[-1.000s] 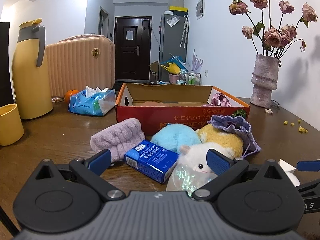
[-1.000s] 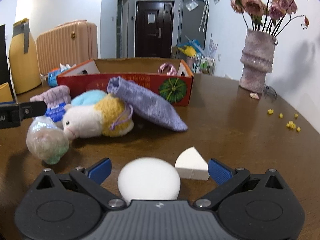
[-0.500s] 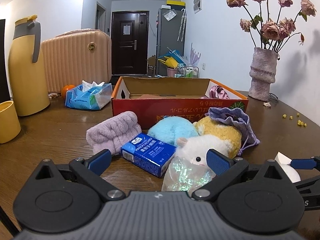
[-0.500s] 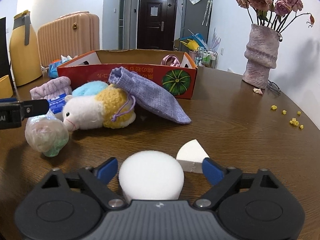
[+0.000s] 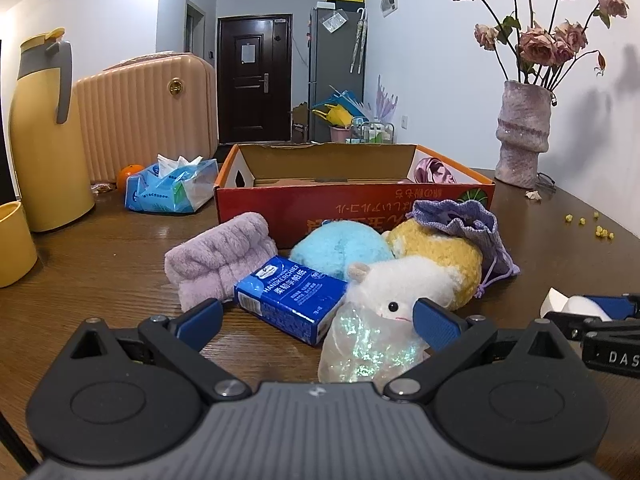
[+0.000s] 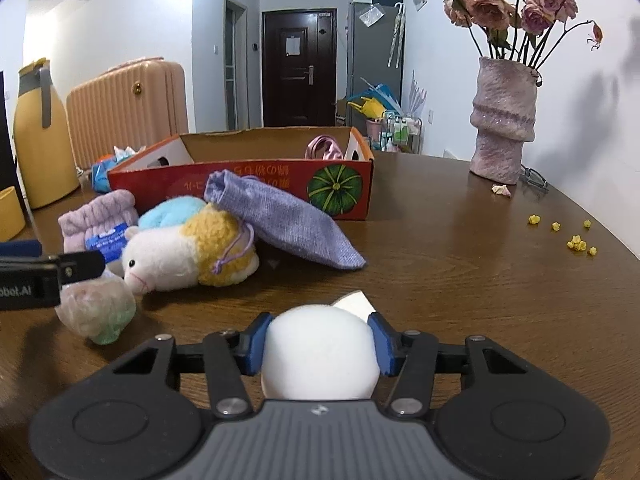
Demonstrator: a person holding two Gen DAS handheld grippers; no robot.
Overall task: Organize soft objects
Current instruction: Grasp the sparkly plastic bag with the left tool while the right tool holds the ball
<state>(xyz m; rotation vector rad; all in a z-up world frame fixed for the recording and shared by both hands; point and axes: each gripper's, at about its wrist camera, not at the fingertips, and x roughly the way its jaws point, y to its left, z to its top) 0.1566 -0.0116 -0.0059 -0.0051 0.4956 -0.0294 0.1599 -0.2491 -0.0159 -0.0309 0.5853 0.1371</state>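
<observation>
Right gripper had its jaws closing on the white sponge, both blue pads already against the sponge's sides, so we judged the grasp nearly set. We kept it low over the table, pointed toward the box, which we took as the place for the soft things. Left gripper stood wide and held nothing; the glitter ball lay between its fingers without touching either pad, which we read as readiness for the next pick.

We judged that the soft items were heaped just before the box's near wall so that each needed only a short lift over it. The pouch leaned against the box and draped over the plush, so we expected it to slip if the plush went first.

Outside the box we counted 1 sponge, 1 white wedge just behind it, 1 glitter ball, 1 plush, 1 blue puff, 1 lilac towel, 1 pouch and 1 tissue pack. Inside, we saw 1 pink item; the rest of the floor was hidden from us. Beyond stood 1 vase, 1 flask, 1 cup.
</observation>
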